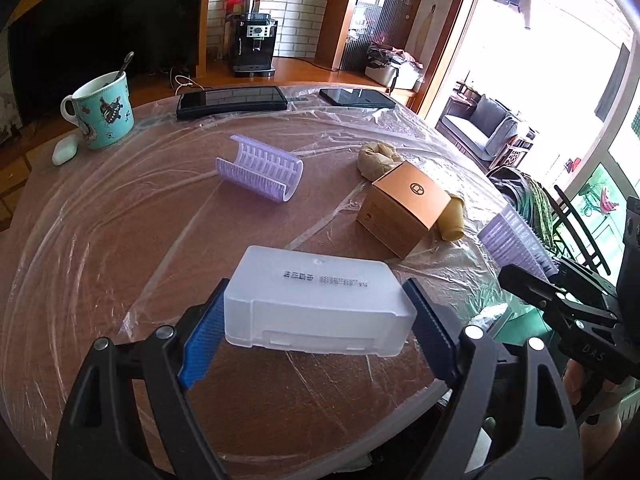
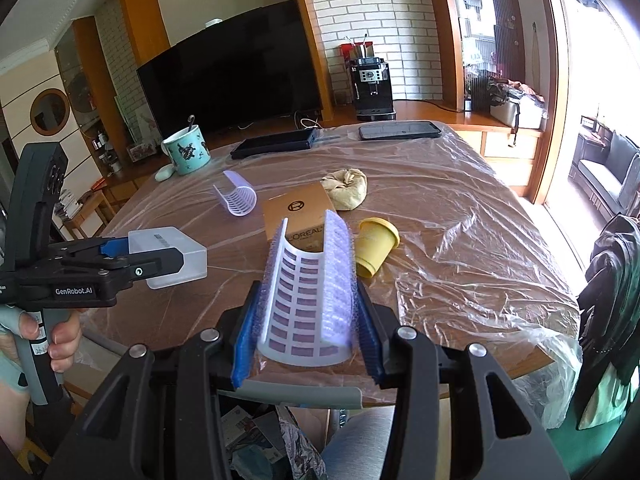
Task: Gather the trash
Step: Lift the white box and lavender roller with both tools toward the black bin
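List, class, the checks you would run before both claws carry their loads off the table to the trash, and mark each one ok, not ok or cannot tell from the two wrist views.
1. Left claw shut on the translucent plastic box, pads on both ends: ok.
2. Right claw shut on the purple curved roller: ok.
3. Box lifted off the table: cannot tell.
4. Trash left on the table: not ok; second purple roller, cardboard box, yellow cup and crumpled wad remain.
5. Mug and phones stand apart from the claws: ok.
6. Trash container in view: cannot tell.
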A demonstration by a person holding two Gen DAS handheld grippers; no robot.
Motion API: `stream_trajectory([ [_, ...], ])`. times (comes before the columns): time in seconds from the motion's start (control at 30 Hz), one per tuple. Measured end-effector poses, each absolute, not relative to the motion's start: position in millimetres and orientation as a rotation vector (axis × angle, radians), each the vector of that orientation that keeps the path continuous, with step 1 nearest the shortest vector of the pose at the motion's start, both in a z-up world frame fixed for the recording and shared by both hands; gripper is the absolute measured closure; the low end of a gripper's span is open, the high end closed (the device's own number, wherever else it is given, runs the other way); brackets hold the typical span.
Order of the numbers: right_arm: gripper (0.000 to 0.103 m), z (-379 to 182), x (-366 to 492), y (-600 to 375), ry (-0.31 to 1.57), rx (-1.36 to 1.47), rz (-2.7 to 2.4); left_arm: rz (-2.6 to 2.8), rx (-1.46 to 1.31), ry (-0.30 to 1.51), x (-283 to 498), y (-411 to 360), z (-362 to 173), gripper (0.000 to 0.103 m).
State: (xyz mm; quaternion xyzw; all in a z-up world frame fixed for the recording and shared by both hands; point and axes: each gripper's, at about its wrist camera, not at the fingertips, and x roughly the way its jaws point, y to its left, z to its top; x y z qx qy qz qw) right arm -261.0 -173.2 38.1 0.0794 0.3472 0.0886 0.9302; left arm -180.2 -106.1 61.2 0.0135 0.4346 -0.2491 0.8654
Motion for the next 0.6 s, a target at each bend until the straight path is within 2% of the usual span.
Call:
stream_trajectory([
  [0.6,0.060,45,-280,-137,0.725,0.144,0.326,-0.512,0.017,0.861,-228,-78,78,0.018],
])
